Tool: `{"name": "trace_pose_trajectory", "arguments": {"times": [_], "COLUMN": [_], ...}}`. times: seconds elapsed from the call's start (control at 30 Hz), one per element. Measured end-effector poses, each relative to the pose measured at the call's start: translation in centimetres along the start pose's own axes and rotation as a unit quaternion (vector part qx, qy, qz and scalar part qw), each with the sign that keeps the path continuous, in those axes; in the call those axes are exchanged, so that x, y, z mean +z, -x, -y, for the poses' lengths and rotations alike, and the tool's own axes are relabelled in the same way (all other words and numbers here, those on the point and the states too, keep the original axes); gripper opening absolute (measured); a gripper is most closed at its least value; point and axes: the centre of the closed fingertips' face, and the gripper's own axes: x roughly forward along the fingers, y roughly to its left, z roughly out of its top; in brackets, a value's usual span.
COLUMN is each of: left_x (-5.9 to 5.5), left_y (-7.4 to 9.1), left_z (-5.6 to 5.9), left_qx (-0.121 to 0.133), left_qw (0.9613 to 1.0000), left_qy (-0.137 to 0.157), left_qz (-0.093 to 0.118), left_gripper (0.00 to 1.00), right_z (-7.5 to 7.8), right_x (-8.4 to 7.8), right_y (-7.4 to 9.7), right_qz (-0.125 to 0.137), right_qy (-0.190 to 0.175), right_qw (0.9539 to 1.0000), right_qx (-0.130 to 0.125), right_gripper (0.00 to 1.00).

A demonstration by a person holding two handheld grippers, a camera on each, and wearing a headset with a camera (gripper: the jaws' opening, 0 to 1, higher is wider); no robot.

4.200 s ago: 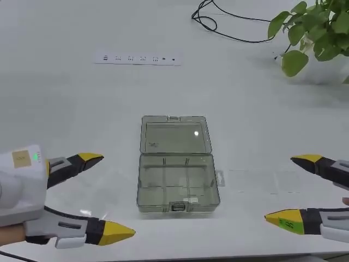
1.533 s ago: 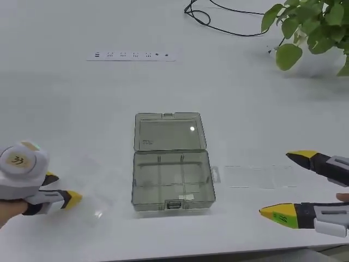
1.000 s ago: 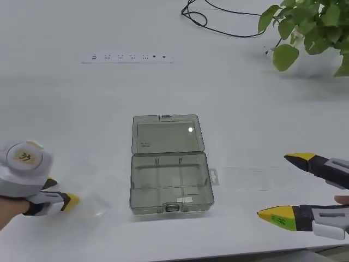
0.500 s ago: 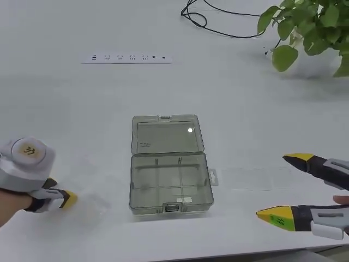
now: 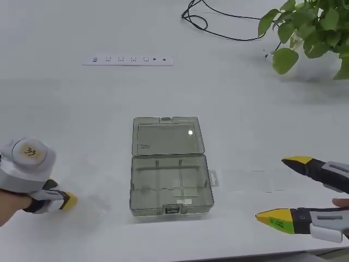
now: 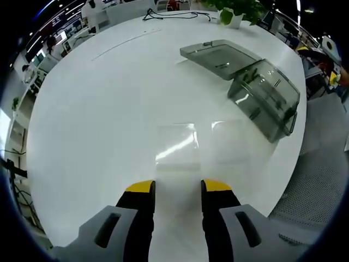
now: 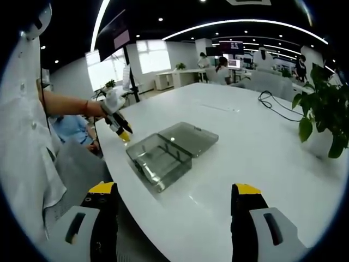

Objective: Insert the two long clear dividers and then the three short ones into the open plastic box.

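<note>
Left gripper view: left hand-held gripper (image 6: 177, 188) jaws narrowly apart, empty; divider (image 6: 177, 144) laid flat on table (image 6: 109, 98) just ahead, box (image 6: 256, 82) beyond. Thin edge to be pinched squarely. Right hand-held gripper (image 7: 174, 189) wide apart.

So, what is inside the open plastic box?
Inside the box, slot ribs line the walls; no loose part visible. Whether anything clear already sits there is too faint to tell.
</note>
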Motion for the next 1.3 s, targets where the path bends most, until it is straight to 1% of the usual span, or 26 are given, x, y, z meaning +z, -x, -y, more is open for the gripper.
{"name": "trace_pose_trajectory", "arguments": {"times": [0.23,0.37,0.57,0.77,1.03,1.2,1.3], "left_x": [0.10,0.18,0.24,0.29,0.41,0.38,0.54], "left_y": [0.02,0.02,0.09,0.08,0.16,0.24,0.37], "left_z": [0.21,0.27,0.24,0.40,0.36,0.41,0.43], "left_qx": [-0.003,-0.006,-0.006,-0.010,-0.013,-0.016,-0.018], "left_qw": [1.0000,0.9999,0.9999,0.9998,0.9992,0.9989,0.9978], "left_qy": [-0.002,0.006,0.007,0.011,0.030,0.034,0.051], "left_qz": [0.003,0.008,0.011,0.013,0.021,0.026,0.037], "left_gripper": [0.32,0.32,0.31,0.31,0.31,0.31,0.31], "right_z": [-0.08,-0.15,-0.06,-0.21,-0.18,-0.20,-0.25], "right_x": [0.04,-0.15,0.23,0.12,0.17,0.12,0.13], "right_y": [-0.01,-0.04,-0.05,-0.20,-0.23,-0.20,-0.23], "right_qz": [-0.002,-0.007,-0.004,-0.006,-0.005,-0.006,-0.006], "right_qy": [0.003,0.004,0.006,0.007,0.005,0.005,0.004], "right_qw": [1.0000,1.0000,1.0000,0.9999,1.0000,1.0000,1.0000], "right_qx": [0.001,0.003,0.003,0.005,0.004,0.004,0.005], "right_gripper": [0.86,0.86,0.86,0.86,0.86,0.86,0.86]}}
